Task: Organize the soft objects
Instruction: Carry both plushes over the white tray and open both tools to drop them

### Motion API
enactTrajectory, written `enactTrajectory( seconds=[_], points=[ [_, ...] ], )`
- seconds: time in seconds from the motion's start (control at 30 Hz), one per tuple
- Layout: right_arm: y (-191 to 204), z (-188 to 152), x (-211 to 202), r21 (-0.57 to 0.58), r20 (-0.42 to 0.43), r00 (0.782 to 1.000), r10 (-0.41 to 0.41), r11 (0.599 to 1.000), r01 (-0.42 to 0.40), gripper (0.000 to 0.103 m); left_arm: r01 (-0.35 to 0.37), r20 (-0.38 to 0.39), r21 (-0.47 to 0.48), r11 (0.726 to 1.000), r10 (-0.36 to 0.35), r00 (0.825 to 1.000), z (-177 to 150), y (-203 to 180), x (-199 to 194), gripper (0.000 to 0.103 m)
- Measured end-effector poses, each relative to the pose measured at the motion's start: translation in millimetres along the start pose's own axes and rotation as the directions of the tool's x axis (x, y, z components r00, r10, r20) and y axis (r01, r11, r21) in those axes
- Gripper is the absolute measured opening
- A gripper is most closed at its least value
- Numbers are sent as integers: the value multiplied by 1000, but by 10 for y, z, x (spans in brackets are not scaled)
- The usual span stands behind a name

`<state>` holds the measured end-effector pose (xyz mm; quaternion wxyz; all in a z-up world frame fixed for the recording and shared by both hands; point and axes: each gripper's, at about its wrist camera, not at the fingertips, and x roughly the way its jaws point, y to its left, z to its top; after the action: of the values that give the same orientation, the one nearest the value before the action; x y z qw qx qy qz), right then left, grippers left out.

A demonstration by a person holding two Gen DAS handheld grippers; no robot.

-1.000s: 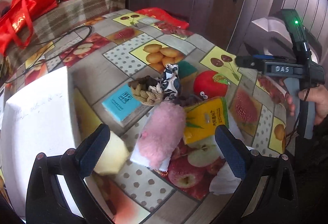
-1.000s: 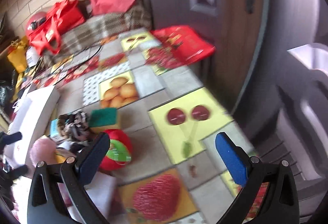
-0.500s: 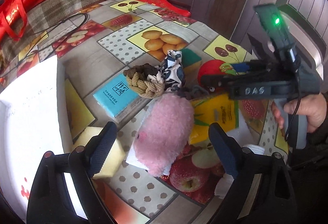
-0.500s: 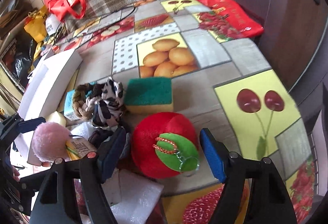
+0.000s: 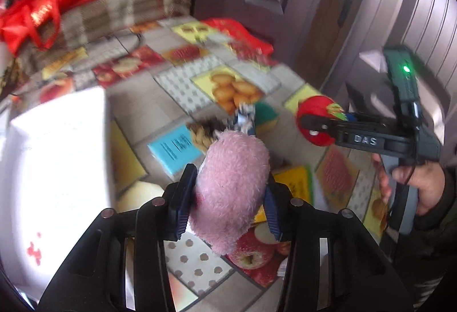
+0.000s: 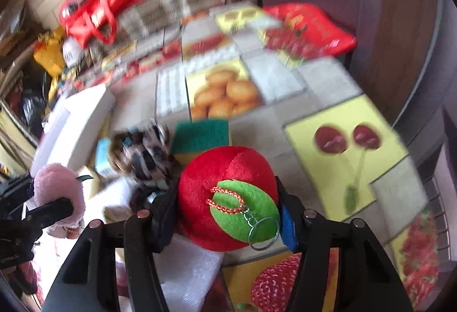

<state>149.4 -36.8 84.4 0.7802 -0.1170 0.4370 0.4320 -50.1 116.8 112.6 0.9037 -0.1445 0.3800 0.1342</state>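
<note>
Pink plush toy (image 5: 232, 186), clamped between the two blue pads of the left tool (image 5: 228, 205) and held above the counter (image 5: 177, 86), which is covered by a fruit-print cloth. Red plush apple (image 6: 228, 197) with a green felt leaf (image 6: 245, 209) and a metal key ring (image 6: 262, 235), clamped between the fingers of the right tool (image 6: 228, 215); in the left wrist view this apple appears to the right of the pink plush toy, raised off the cloth. Behind the pink plush toy lie a braided rope ring (image 5: 202, 135), a black-and-white patterned cloth (image 5: 245, 119) and a green-topped sponge (image 6: 201, 137); a blue tissue pack (image 5: 174, 149) sits just to its left, a yellow carton (image 5: 294, 183) just to its right. A white foam box (image 5: 54, 169) stands farther left. Red bags (image 5: 37, 12) rest on a plaid cover (image 5: 120, 15) at the far end, well apart from the pink plush toy.
</note>
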Motion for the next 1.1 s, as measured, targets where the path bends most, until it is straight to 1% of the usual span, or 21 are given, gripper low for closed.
enactTrajectory(
  seconds=[0.07, 0.17, 0.23, 0.3, 0.37, 0.47, 0.63, 0.77, 0.83, 0.97, 1.1],
  points=[
    [40, 51, -243, 5, 70, 997, -7, 1000, 7, 59, -20, 31, -24, 1000, 21, 999, 83, 27, -182, 43],
    [135, 154, -675, 23, 186, 982, 17, 1000, -22, 59, -51, 94, -74, 996, 58, 994, 187, 84, -503, 43],
    [214, 207, -981, 34, 268, 962, 49, 998, -60, 59, -75, 129, -108, 991, 89, 988, 207, 121, -679, 43],
    [305, 273, -1268, 23, 343, 935, 85, 995, -99, 59, -94, 148, -142, 985, 115, 982, 161, 165, -811, 43],
    [417, 323, -1426, 4, 389, 913, 121, 991, -134, 59, -114, 156, -156, 981, 139, 978, 102, 199, -901, 43],
    [570, 373, -1505, -27, 410, 896, 173, 984, -177, 59, -148, 163, -178, 973, 178, 971, -10, 263, -1055, 43],
    [821, 387, -1445, -82, 395, 889, 232, 973, -218, 59, -192, 177, -238, 952, 237, 955, -173, 411, -1300, 43],
    [964, 370, -1466, -119, 387, 880, 276, 961, -249, 59, -220, 199, -271, 937, 278, 940, -261, 475, -1495, 43],
    [1039, 368, -1477, -136, 384, 876, 292, 956, -259, 59, -227, 207, -283, 932, 290, 934, -296, 503, -1565, 43],
    [1132, 332, -1512, -168, 386, 867, 316, 948, -270, 59, -231, 215, -301, 925, 302, 929, -337, 532, -1632, 43],
    [1184, 320, -1504, -178, 378, 868, 321, 946, -273, 59, -230, 220, -307, 923, 304, 927, -359, 550, -1659, 44]
  ],
)
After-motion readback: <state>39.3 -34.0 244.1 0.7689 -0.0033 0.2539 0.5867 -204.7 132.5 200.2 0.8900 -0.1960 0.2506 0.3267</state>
